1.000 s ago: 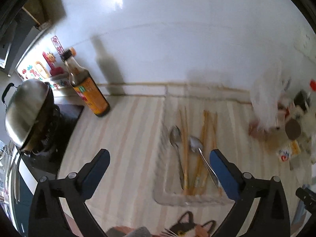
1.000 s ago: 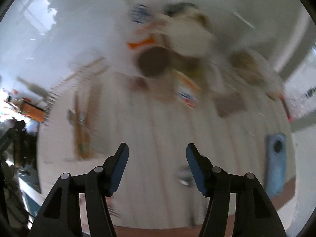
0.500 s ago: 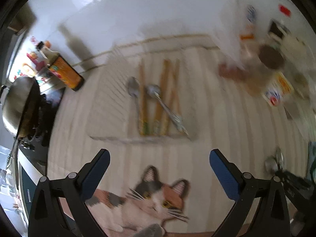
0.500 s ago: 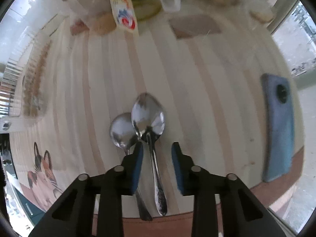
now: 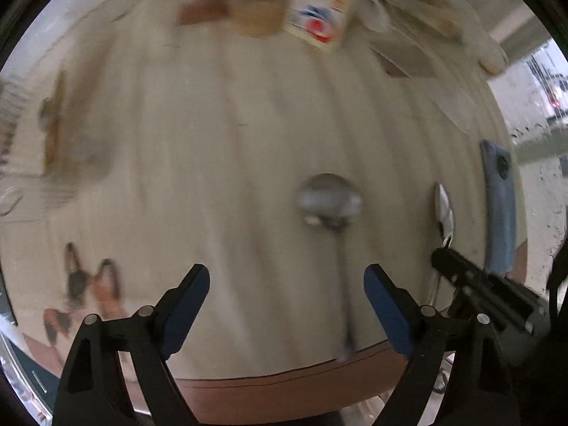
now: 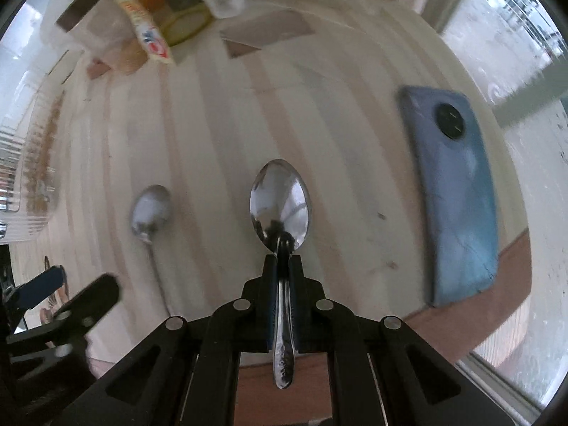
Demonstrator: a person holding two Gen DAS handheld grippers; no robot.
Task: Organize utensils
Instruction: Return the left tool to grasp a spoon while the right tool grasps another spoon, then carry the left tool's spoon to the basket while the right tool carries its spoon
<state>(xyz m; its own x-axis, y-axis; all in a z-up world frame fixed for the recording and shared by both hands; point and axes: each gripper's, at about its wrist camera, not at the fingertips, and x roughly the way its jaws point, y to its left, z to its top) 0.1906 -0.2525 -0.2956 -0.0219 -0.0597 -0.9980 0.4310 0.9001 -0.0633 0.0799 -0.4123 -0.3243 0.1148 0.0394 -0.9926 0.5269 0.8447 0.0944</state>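
Writing: a yellow-and-white packet with a red and blue mark [image 6: 151,35] is seen far ahead of the right jaws, to their left; its print is too blurred to be read.
Containers: a clear ridged tray [image 6: 33,163] is seen far out to the left of the right jaws, with brown wooden sticks lying in it; what else it holds cannot be told.
Right gripper [image 6: 283,266]: the jaws are closed tight on the neck of a shiny steel spoon [image 6: 280,206]; the bowl juts out ahead of the tips and the patterned handle runs back between the pads.
Left gripper [image 5: 285,305]: the jaws are wide apart and closing; nothing is pressed by the pads.
Second spoon: a dull grey metal spoon [image 5: 328,202] is lying on the worktop, its bowl ahead of the left jaws and its blurred handle running back between them, nearer the right-hand pad; in the right wrist view it lies to the left of the held spoon, apart from it.
Phone: a blue phone with a round black camera ring [image 6: 456,191] is lying face down to the right of the right jaws, near the brown edge.
Surface: a pale striped wooden worktop [image 6: 213,124] with a brown front edge carries everything; a cat picture [image 5: 92,284] is seen to the left of the left jaws.
Room: a window with a pale frame is seen beyond the phone, to the right.
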